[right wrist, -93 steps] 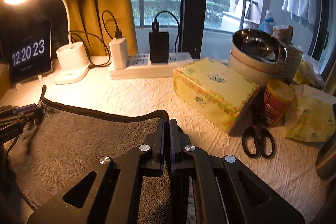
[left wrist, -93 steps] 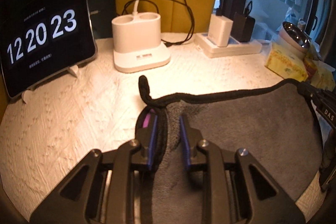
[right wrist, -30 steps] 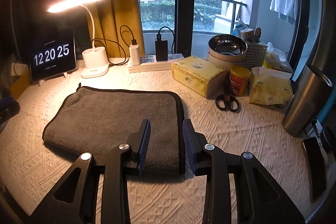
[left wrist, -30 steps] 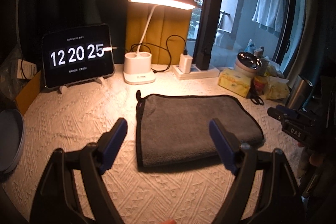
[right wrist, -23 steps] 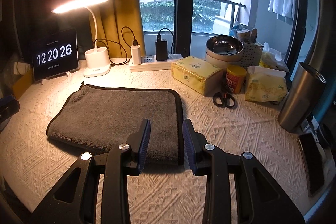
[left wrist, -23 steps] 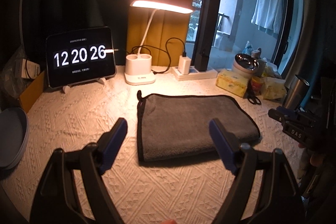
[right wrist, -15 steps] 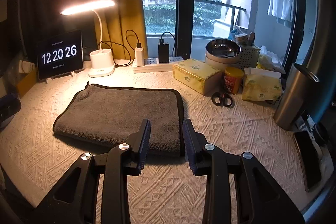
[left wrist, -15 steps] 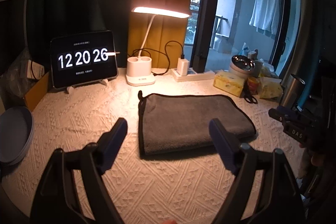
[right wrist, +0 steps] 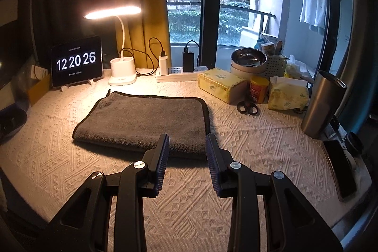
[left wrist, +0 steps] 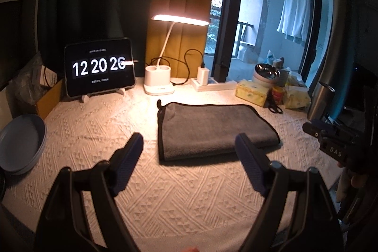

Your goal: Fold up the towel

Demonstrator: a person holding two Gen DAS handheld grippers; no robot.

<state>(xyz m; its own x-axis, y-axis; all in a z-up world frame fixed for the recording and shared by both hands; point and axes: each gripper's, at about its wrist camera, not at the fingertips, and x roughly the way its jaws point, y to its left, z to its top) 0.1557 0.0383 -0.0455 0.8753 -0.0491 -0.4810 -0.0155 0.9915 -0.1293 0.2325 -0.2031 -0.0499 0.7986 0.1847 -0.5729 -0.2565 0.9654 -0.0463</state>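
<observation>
A dark grey towel (left wrist: 212, 129) with black edging lies folded flat on the cream textured tablecloth (left wrist: 99, 134); it also shows in the right wrist view (right wrist: 146, 119). My left gripper (left wrist: 189, 152) is wide open and empty, held back above the near side of the table, clear of the towel. My right gripper (right wrist: 187, 148) is open and empty, held just before the towel's near right corner. The right gripper also shows at the right edge of the left wrist view (left wrist: 330, 136).
At the back stand a clock tablet (right wrist: 76, 63), a lit desk lamp (right wrist: 121, 72), a power strip (right wrist: 179, 73), a tissue box (right wrist: 219, 84), bowls (right wrist: 248, 63), a can (right wrist: 258, 89) and scissors (right wrist: 246, 108). A steel tumbler (right wrist: 323, 105) and phone (right wrist: 340, 171) are right. Grey plates (left wrist: 19, 143) sit left.
Both grippers have drawn back and up from the folded towel, which lies still. The left stays wide open and the right stays partly open.
</observation>
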